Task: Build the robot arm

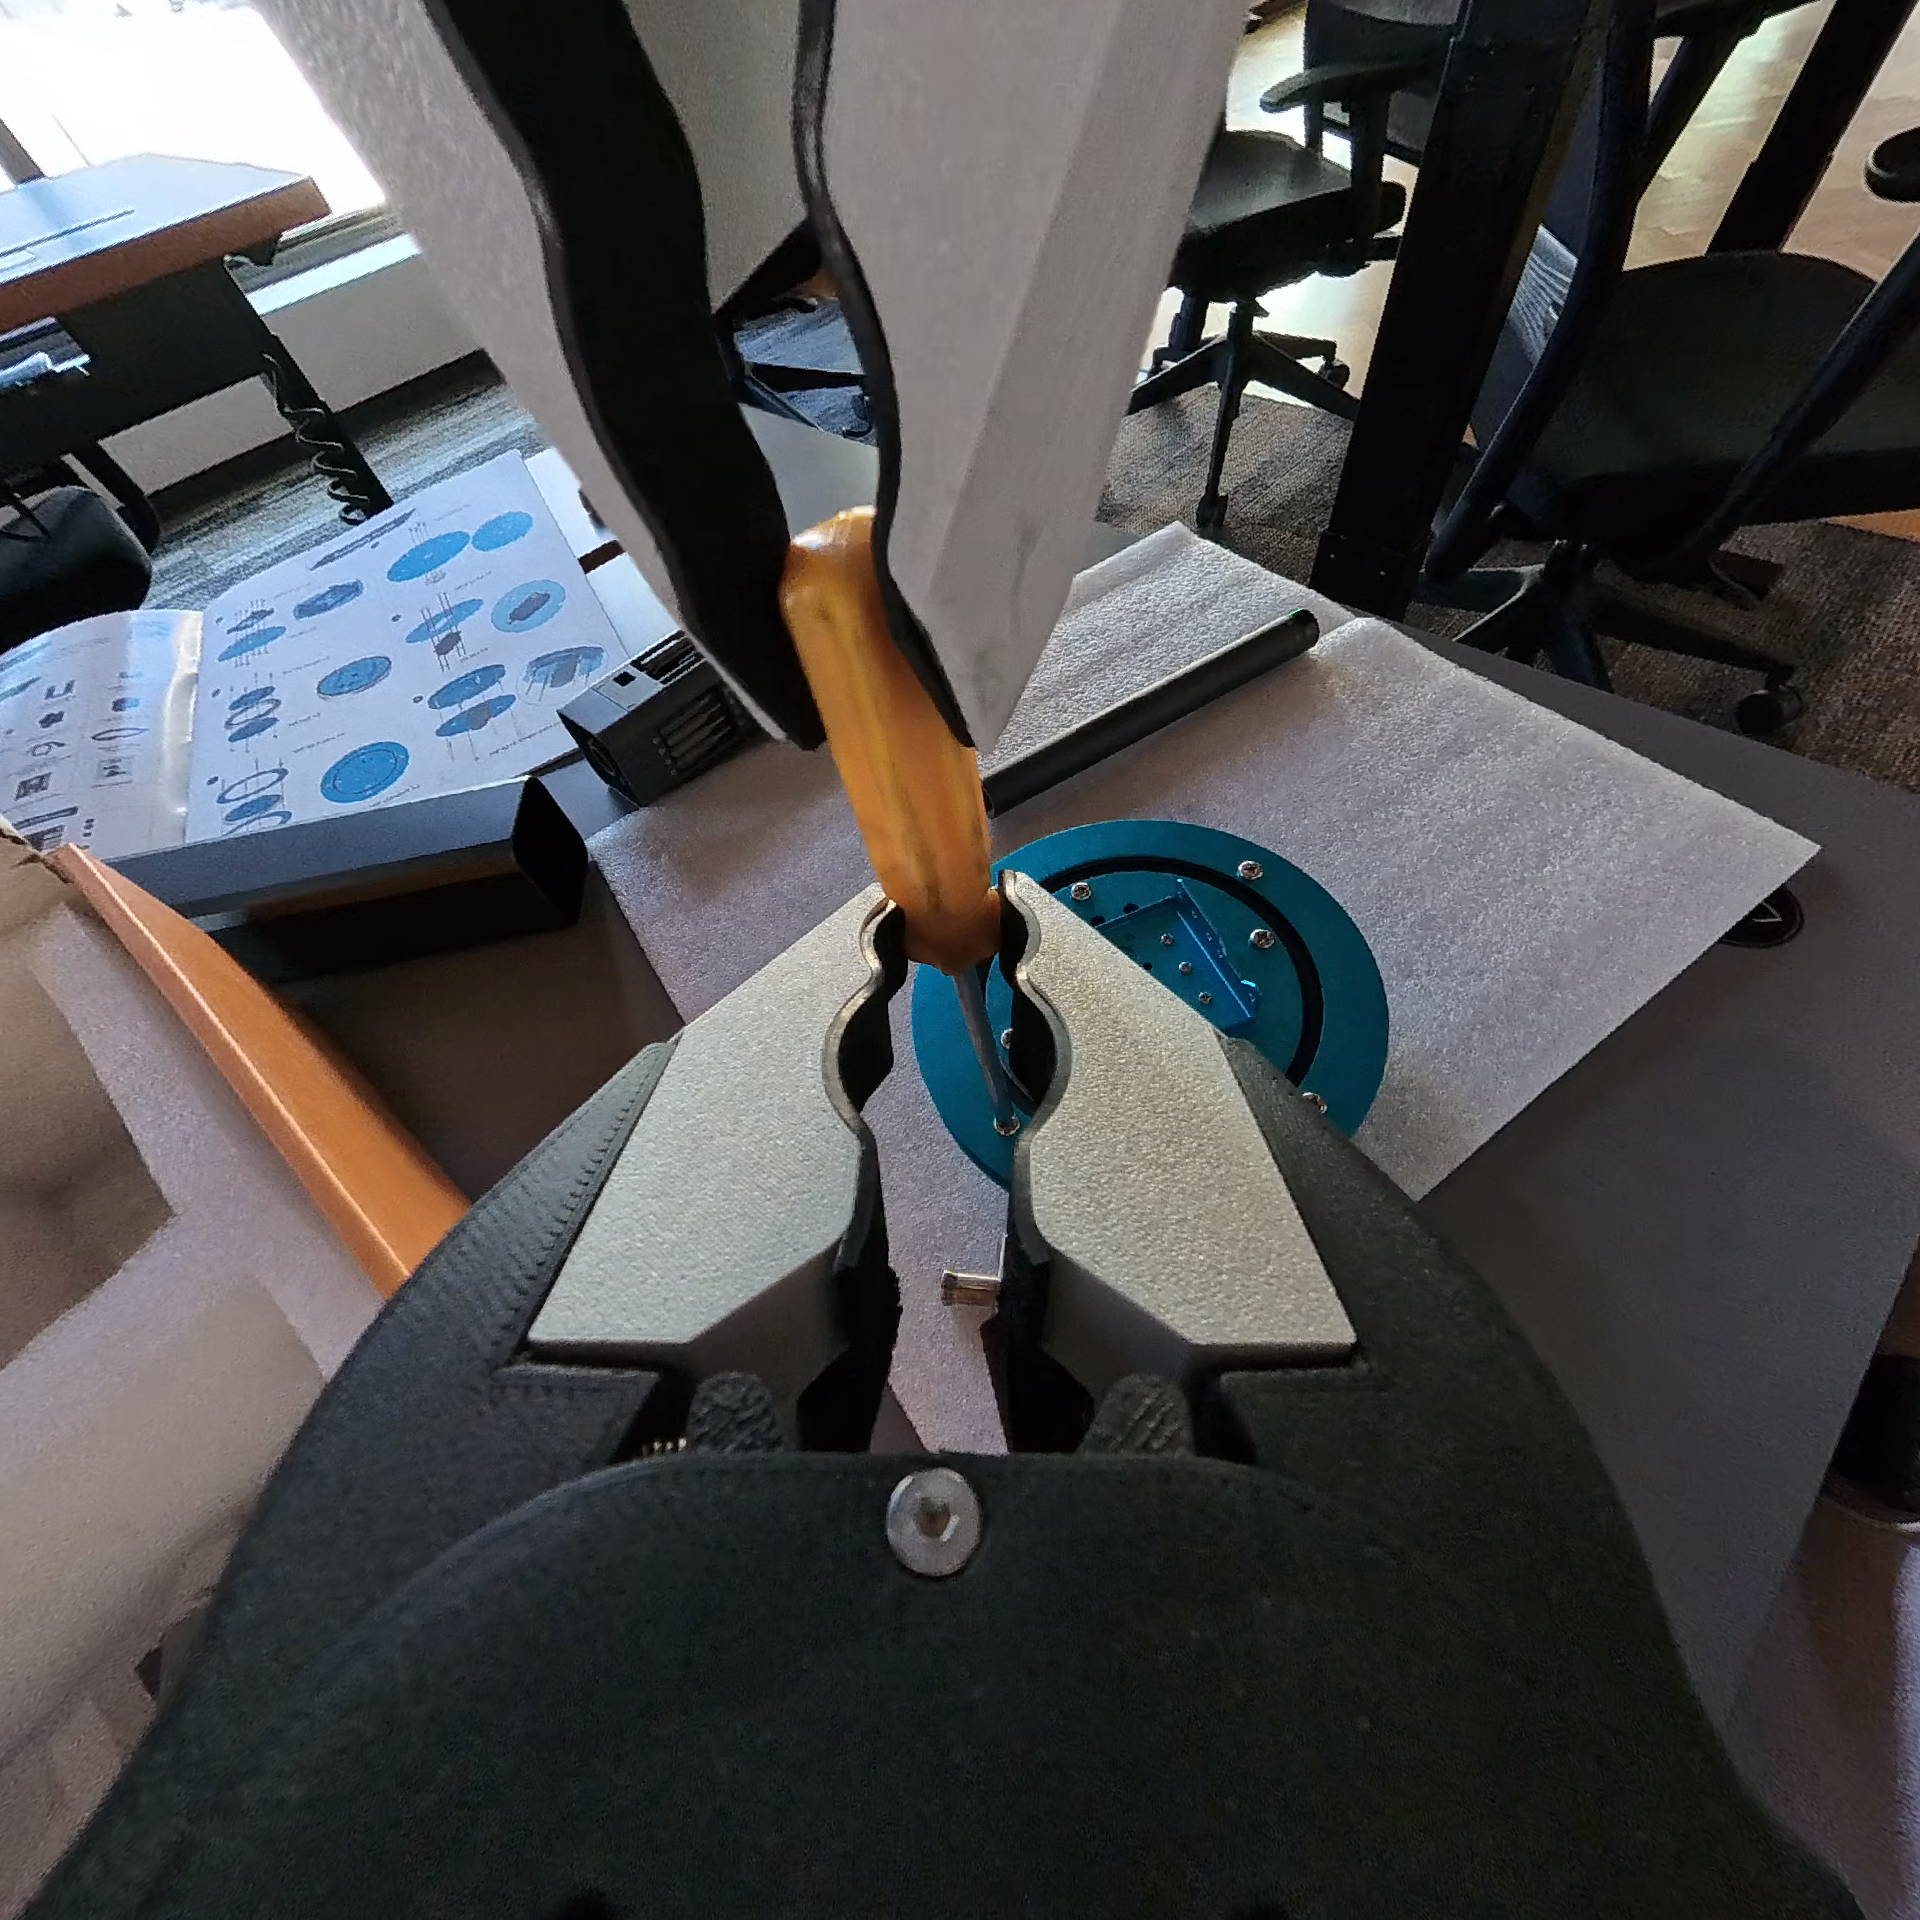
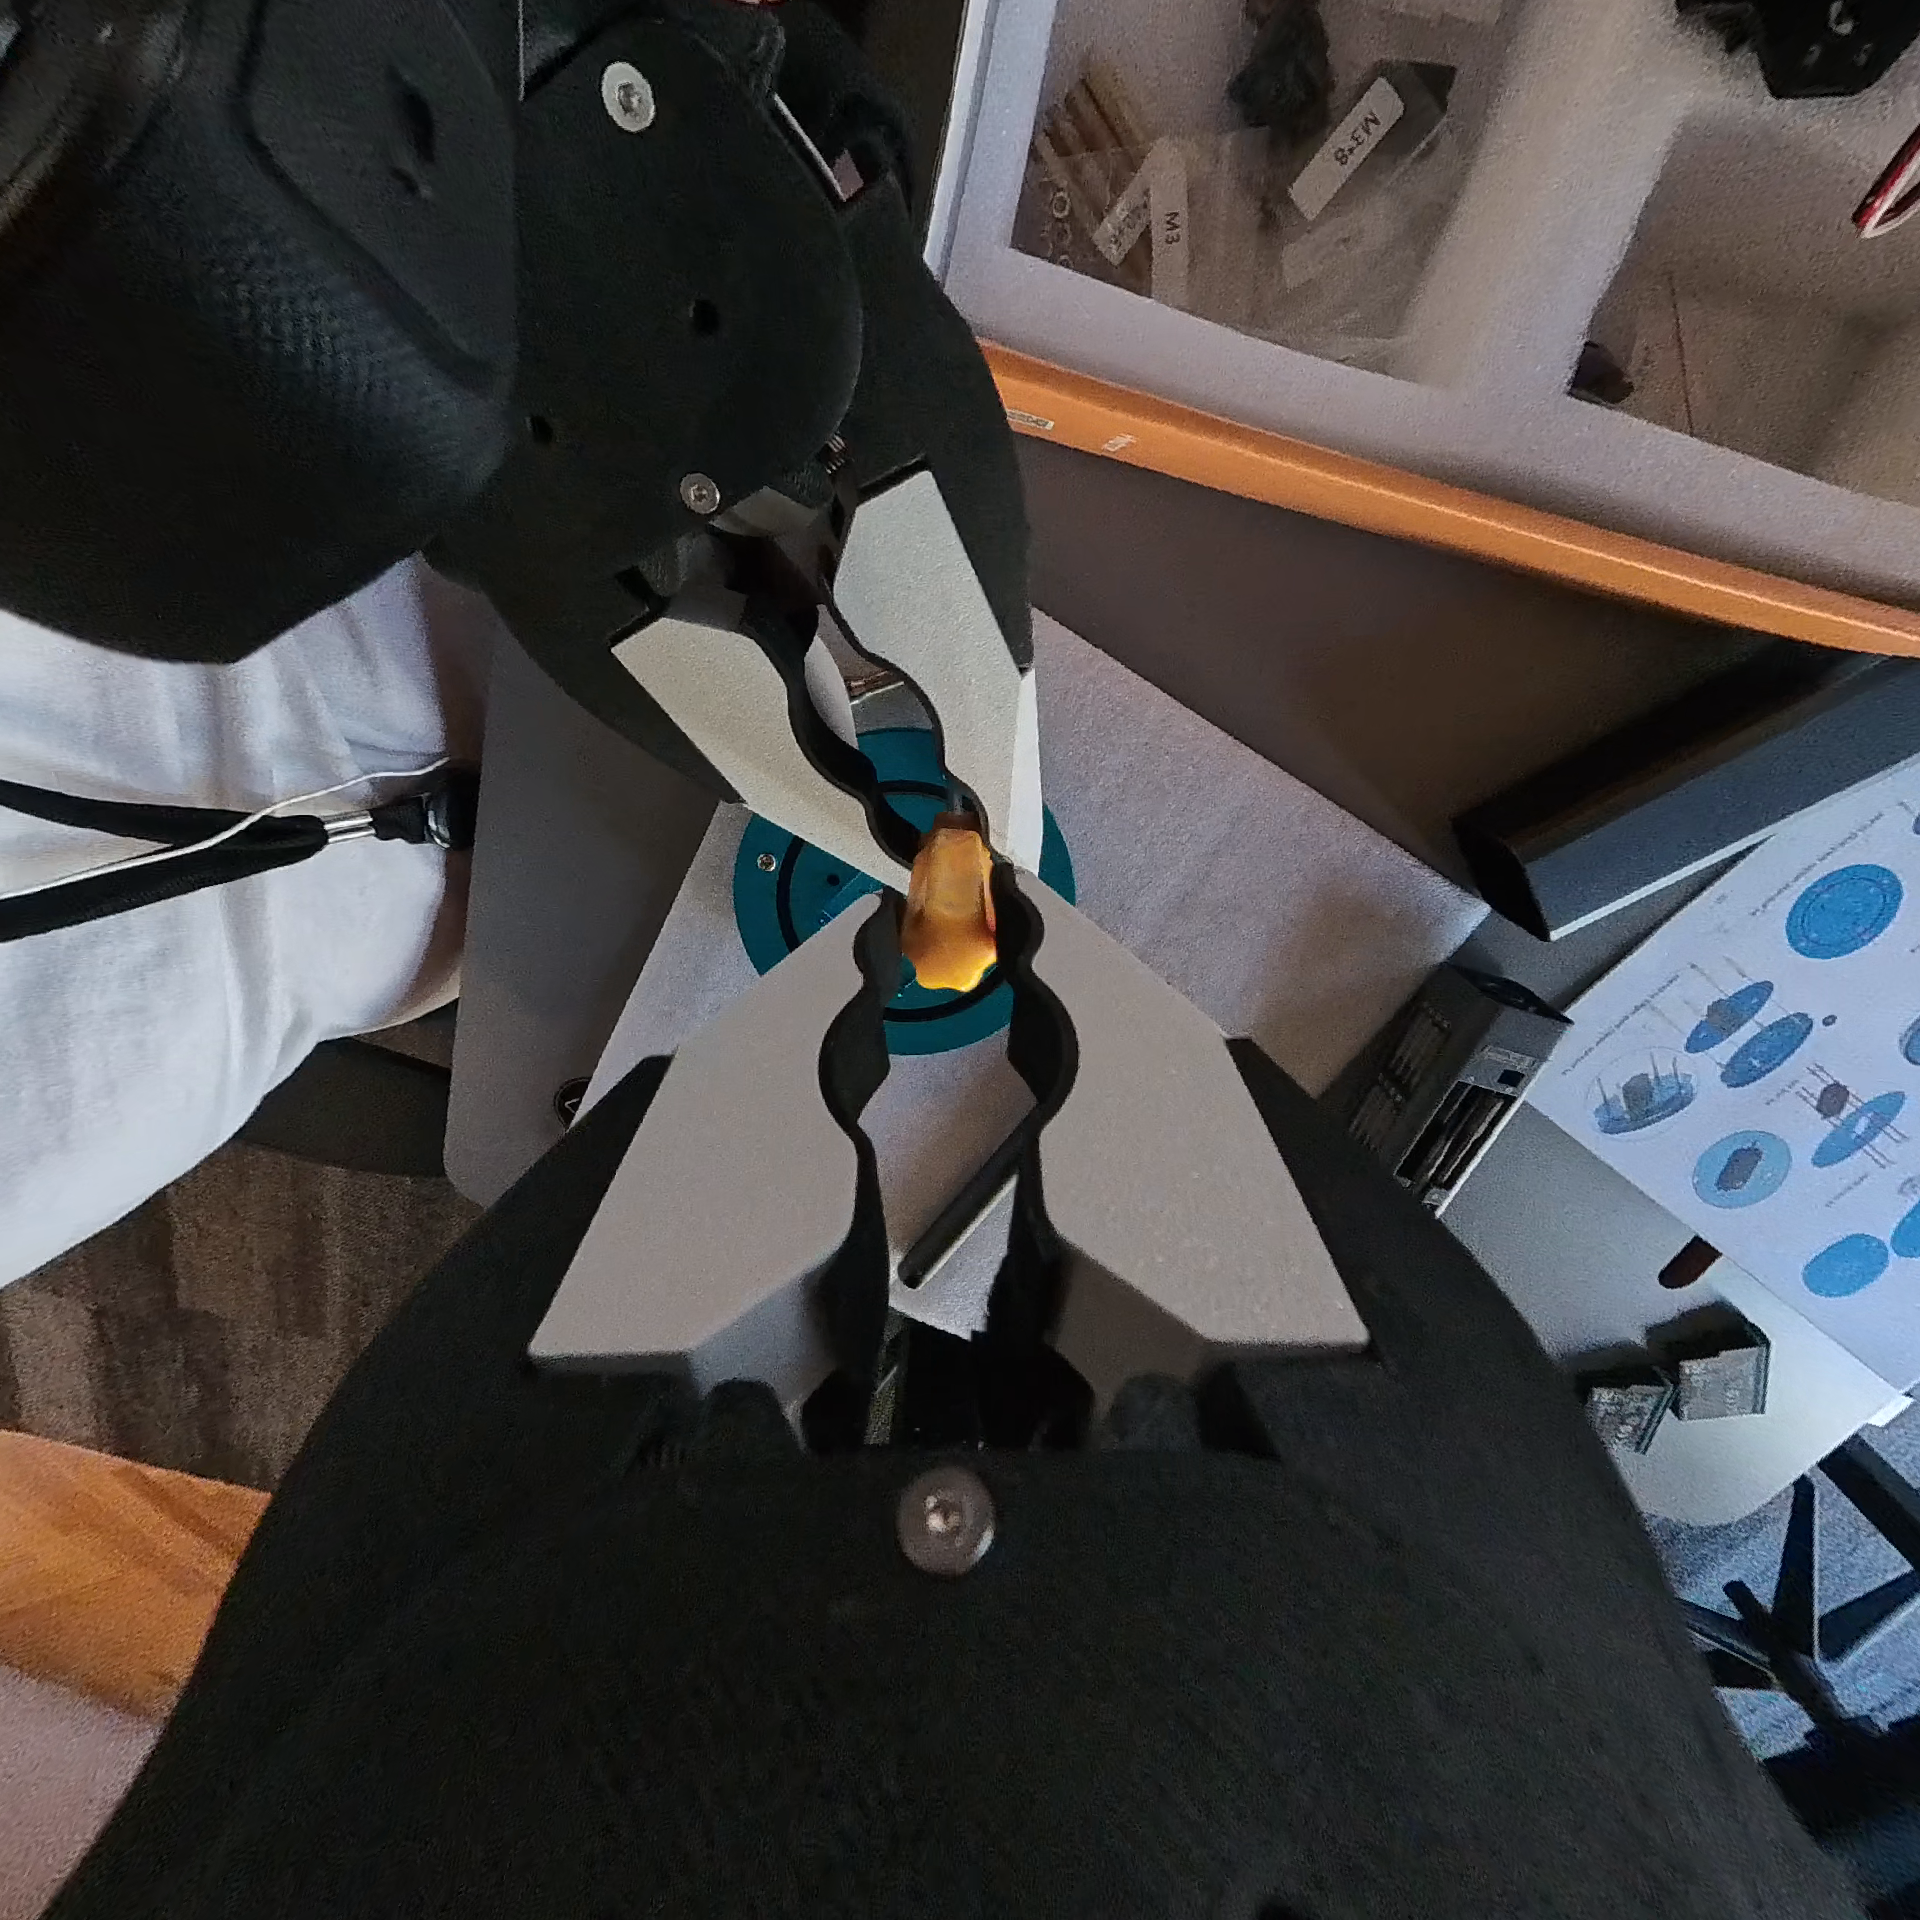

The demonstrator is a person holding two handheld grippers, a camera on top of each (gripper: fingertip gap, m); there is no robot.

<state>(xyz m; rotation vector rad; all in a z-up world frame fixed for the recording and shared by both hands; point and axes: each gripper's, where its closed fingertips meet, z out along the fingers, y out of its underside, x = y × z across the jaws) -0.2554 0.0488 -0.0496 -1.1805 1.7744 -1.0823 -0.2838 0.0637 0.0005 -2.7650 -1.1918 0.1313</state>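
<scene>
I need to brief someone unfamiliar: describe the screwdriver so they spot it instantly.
Find the white foam sheet on the grey table, then the blue round plate on it. The screwdriver stands over that plate, gripped by both grippers; it's the only thing with an amber handle.

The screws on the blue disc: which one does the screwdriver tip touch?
The screw at the disc's near rim, between the left gripper's fingers; the other screws sit farther around, untouched by the screwdriver.

Two grippers, the left (image 1: 948, 914) and the right (image 2: 948, 914), both clamp one screwdriver (image 1: 883, 727). One blue disc (image 1: 1340, 997) lies on one foam sheet (image 1: 1455, 810), with one blue bracket (image 1: 1174, 945) at its middle. One black rod (image 1: 1143, 717), one loose screw (image 1: 966, 1288), one bit case (image 1: 655, 727) and two printed sheets (image 1: 395, 644) lie around; one orange-rimmed parts box (image 2: 1455, 499) stands beside.
</scene>
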